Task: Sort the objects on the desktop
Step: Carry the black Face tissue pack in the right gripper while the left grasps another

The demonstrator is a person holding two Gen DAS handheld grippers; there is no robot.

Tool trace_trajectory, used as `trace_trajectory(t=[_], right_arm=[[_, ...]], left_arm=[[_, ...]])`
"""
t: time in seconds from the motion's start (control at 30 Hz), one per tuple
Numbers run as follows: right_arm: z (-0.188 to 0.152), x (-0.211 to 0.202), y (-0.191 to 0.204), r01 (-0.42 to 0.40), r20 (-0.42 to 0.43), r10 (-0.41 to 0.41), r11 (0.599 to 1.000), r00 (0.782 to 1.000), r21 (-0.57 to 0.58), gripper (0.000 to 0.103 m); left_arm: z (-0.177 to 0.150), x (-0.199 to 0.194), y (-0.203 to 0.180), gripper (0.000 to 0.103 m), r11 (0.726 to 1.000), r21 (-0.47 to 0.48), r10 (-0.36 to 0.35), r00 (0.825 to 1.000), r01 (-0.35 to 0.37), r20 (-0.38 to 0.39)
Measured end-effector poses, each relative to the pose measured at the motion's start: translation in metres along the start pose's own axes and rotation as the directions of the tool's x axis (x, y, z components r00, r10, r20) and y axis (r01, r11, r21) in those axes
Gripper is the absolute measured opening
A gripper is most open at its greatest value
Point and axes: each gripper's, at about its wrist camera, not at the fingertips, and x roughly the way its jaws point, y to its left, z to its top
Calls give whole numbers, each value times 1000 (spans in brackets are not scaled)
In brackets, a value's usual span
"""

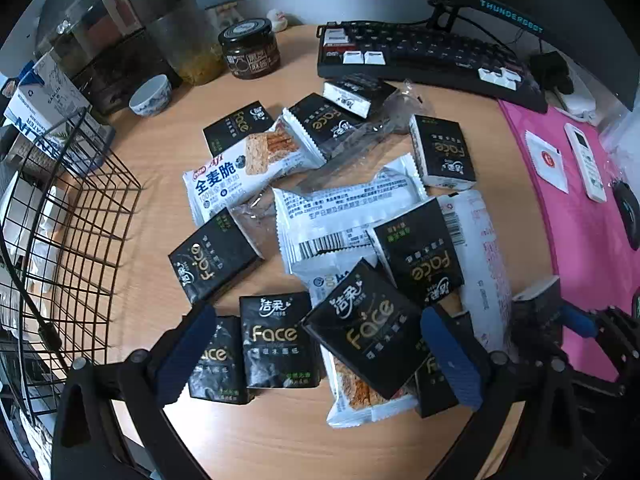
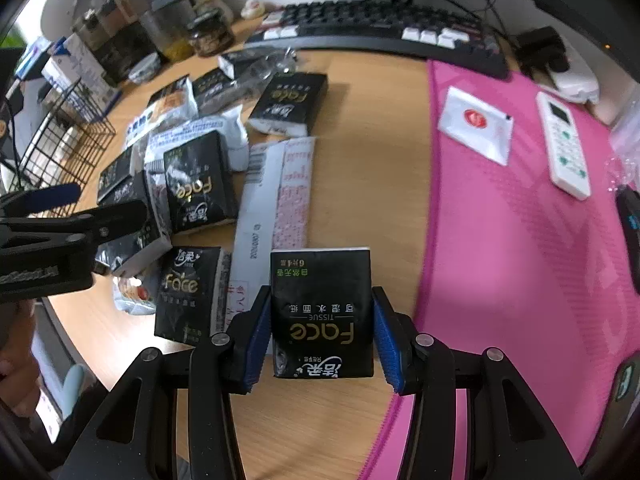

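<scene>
Tissue packs, black with gold "Face" lettering, are lying mixed with white snack wrappers in a loose heap across the wooden desk [image 1: 160, 160]. Right gripper [image 2: 320, 332] is clamping one tissue pack [image 2: 322, 312] by its two long sides, blue pads pressing both edges, pack sitting flat between the fingers at 6 o'clock of the right wrist view, just beside the pink mat [image 2: 520, 240]. Left gripper [image 1: 316, 356] is hanging over the near end of the heap, jaws standing wide apart and gripping nothing; a tilted tissue pack [image 1: 368, 328] and an upright-reading one [image 1: 276, 340] are showing between its fingers.

Wire basket [image 1: 72, 240] is sitting at 9 o'clock in the left wrist view, well apart from the held pack. Keyboard [image 1: 420, 52] at 12 o'clock, sauce jar [image 1: 250, 48] at 11, remote [image 2: 564, 144] on the mat at 2.

Judgement: step in hand is carrying the gripped pack to its sorting spot, likely the basket or a cleared patch; destination not certain. To do it well:
- keeping the squeeze on the long edges, since the soft pack could bow and slip;
- lifting clear before crossing the heap, so wrappers are not dragged;
- keeping the two grippers from crossing;
- left gripper picking the topmost tilted pack, not one pinned underneath.
</scene>
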Motion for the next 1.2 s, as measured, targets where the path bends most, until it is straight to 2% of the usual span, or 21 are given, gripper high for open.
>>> trace_trajectory(t=[0.23, 0.27, 0.3, 0.33, 0.37, 0.4, 0.43, 0.5, 0.53, 0.67, 0.9, 1.03, 1.13, 1.2], right_arm=[[-2, -6, -3, 1, 9, -1, 1000, 1000, 5, 47], [-2, -7, -2, 4, 11, -4, 1000, 1000, 3, 48], [-3, -8, -2, 6, 13, -6, 1000, 1000, 2, 48], [-3, -9, -2, 5, 15, -5, 1000, 1000, 2, 48], [-3, -10, -3, 5, 17, -5, 1000, 1000, 2, 48], [-3, -10, -2, 6, 18, -6, 1000, 1000, 1, 48], [-2, -11, -2, 7, 20, -7, 1000, 1000, -1, 48], [-2, -14, 0, 13, 25, -12, 1000, 1000, -10, 48], [-1, -15, 1, 14, 27, -14, 1000, 1000, -13, 48], [2, -18, 6, 10, 34, -9, 1000, 999, -19, 48], [13, -33, 14, -10, 60, 12, 999, 998, -36, 48], [38, -51, 38, -99, 83, 106, 991, 991, -85, 48], [66, -67, 83, -208, 85, 227, 960, 970, -188, 48], [82, -76, 122, -247, 90, 281, 930, 956, -272, 48]], left_arm=[[4, 16, -8, 102, 1000, 13, -4, 1000, 4, -27], [3, 17, -8, 97, 1000, 15, -10, 999, 10, -32], [2, 17, -7, 85, 1000, 21, -22, 999, 22, -36], [1, 16, -7, 78, 999, 29, -37, 998, 38, -45], [0, 16, -7, 59, 999, 35, -35, 998, 37, -57], [-1, 17, -6, 48, 999, 38, -33, 997, 36, -70], [-2, 17, -5, 47, 999, 43, -23, 997, 26, -71], [-4, 12, -2, 27, 998, 56, -14, 998, 17, -59], [-4, 9, 0, 22, 998, 59, -19, 998, 22, -56], [-2, -1, 9, 19, 998, 58, -13, 999, 15, -29], [-3, -29, 27, 18, 997, 69, -47, 999, 45, 25], [-2, -77, 56, 18, 999, 47, -33, 992, 28, 119], [0, -118, 93, 18, 1000, -11, 11, 979, -9, 203], [-2, -135, 119, 18, 997, -54, 59, 970, -48, 237]])
